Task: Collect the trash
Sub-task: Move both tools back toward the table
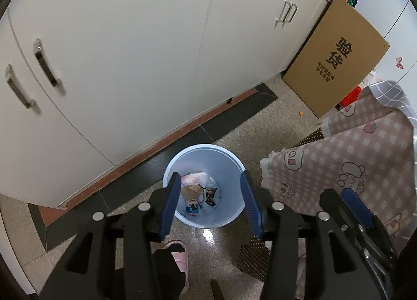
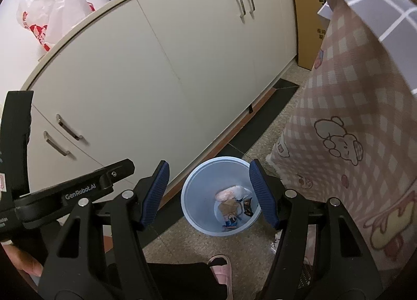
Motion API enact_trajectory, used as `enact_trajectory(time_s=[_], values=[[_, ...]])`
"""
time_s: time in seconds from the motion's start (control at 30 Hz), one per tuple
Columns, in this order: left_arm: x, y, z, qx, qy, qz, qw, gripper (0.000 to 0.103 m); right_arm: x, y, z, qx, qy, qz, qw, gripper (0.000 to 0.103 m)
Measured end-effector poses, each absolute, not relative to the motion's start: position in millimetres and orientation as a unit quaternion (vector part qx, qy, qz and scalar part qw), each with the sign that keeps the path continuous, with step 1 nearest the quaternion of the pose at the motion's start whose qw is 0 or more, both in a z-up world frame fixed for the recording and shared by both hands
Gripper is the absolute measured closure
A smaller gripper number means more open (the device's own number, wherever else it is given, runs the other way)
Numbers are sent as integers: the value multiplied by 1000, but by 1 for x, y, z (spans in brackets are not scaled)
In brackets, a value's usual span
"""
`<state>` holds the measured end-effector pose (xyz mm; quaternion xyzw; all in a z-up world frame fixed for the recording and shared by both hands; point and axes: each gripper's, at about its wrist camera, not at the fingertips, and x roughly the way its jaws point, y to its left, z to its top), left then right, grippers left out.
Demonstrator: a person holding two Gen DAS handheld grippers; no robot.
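1. Trash (image 1: pixel 198 193): lying at the bottom of the pale blue bin (image 1: pixel 229 164); a pinkish-white wrapper, a brown paper scrap, a dark packet and a blue-printed piece are showing. The right wrist view is showing the same heap (image 2: pixel 234 203).
2. Bin: standing upright on the speckled floor (image 1: pixel 284 107), near the foot of the white cabinet (image 1: pixel 130 52) and just beside the pink checked cloth (image 1: pixel 351 159).
3. Left gripper (image 1: pixel 211 201): hanging above the bin, its jaws standing partly open with nothing between them; the bin's inside is showing through the gap.
4. Right gripper (image 2: pixel 208 193): also pointing down at the bin, jaws standing wide, holding nothing.
5. Other items: a cardboard box (image 1: pixel 336 60) is leaning at the cabinet's end; a small orange speck (image 1: pixel 379 113) is lying on the floor near it; a pink slipper (image 1: pixel 179 255) is showing below.
6. Step in hand, as a judgement: a drop into the bin looks just completed.
7. Next move, as a judgement: both grippers are needing to turn away and seek any remaining litter; the orange speck may be a candidate, though it is too small to identify.
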<state>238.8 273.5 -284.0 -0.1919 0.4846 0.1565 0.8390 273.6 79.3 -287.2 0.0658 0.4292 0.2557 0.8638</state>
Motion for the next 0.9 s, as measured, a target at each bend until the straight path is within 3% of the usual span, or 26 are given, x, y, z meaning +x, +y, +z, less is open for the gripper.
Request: enact_trajectory(time_s=[0.27,0.5,0.9], values=[[192,269,-219,-163,412,192,875,50,244,84,-236,71,400,303,862,40],[165,237,-145,-135,331,194,914,38,216,53,-167,88,334,310,886,40],[234,86,-88,-107,328,8,939,30,234,-123,-109,149,269,186,933,36]])
